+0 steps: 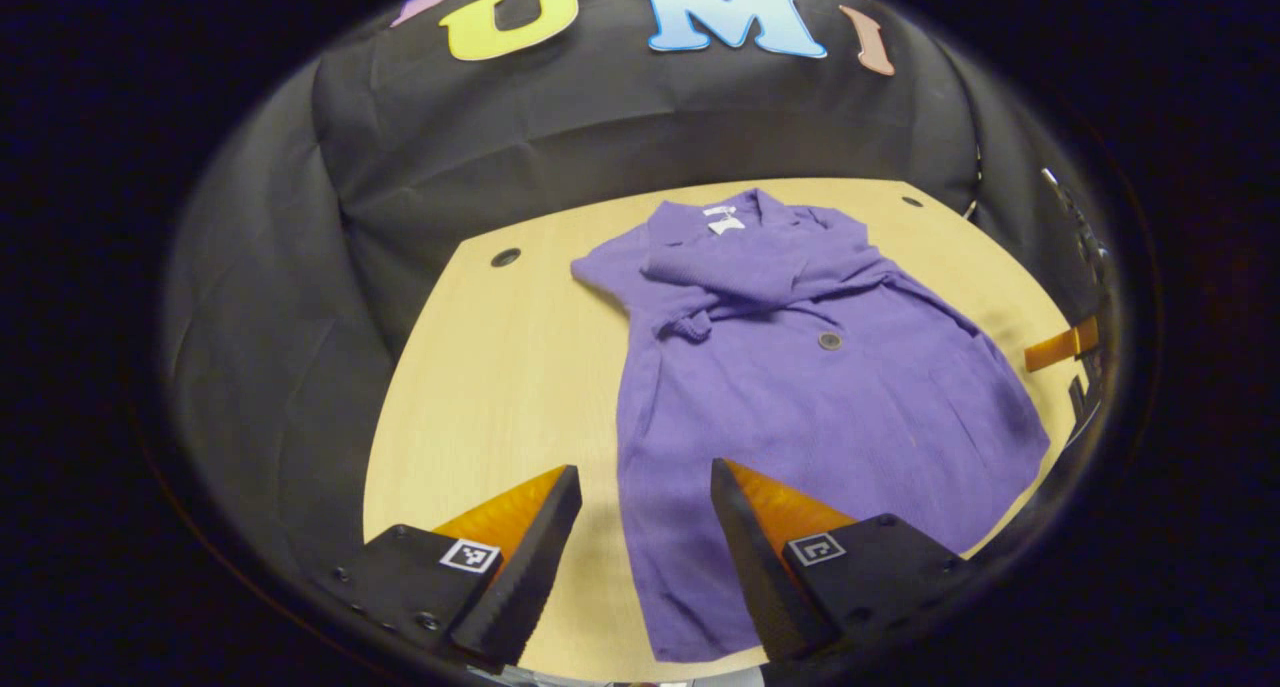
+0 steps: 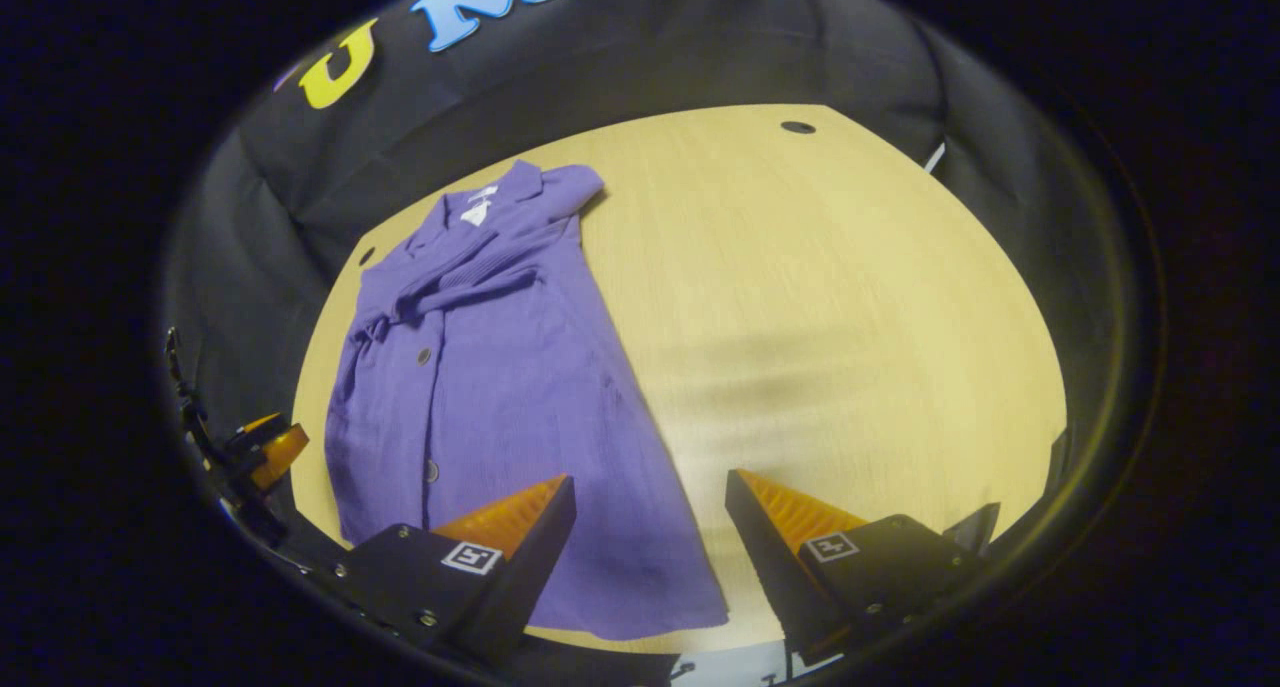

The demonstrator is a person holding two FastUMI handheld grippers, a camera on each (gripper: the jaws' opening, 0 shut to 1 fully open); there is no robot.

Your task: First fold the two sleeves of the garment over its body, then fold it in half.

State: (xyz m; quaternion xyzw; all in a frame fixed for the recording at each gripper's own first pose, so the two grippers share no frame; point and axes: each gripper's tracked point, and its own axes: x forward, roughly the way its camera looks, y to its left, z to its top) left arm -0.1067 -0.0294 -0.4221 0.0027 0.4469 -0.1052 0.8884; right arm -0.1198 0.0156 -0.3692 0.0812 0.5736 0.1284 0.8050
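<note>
We see one purple garment [image 1: 800,397] lying flat on the pale wooden table [image 1: 500,387], collar toward the booth's black cloth wall [image 1: 300,267] and hem toward us. Both sleeves [image 1: 760,287] are already crossed over the chest, one lying over the other. How the cuffs sit is hard to make out; one looks bunched near the garment's edge. A white label [image 1: 725,222] shows inside the collar, too small to tell more.

In the left gripper view we count one dark button [image 1: 829,341]; in the right gripper view, about three along the front. The hem is partly hidden behind the fingers in both views.

The left claw [image 1: 645,502] stands wide open above the near hem, holding nothing, one finger over bare table and the other over cloth. The right claw [image 2: 650,512] is likewise wide and empty, at the hem's other corner. Whether either touches the table we cannot tell.

In the left gripper view a bit of the other gripper pokes in at the right edge, cut off. The table has small dark round holes [image 1: 505,257] near its far corners; we count two in each view.
</note>
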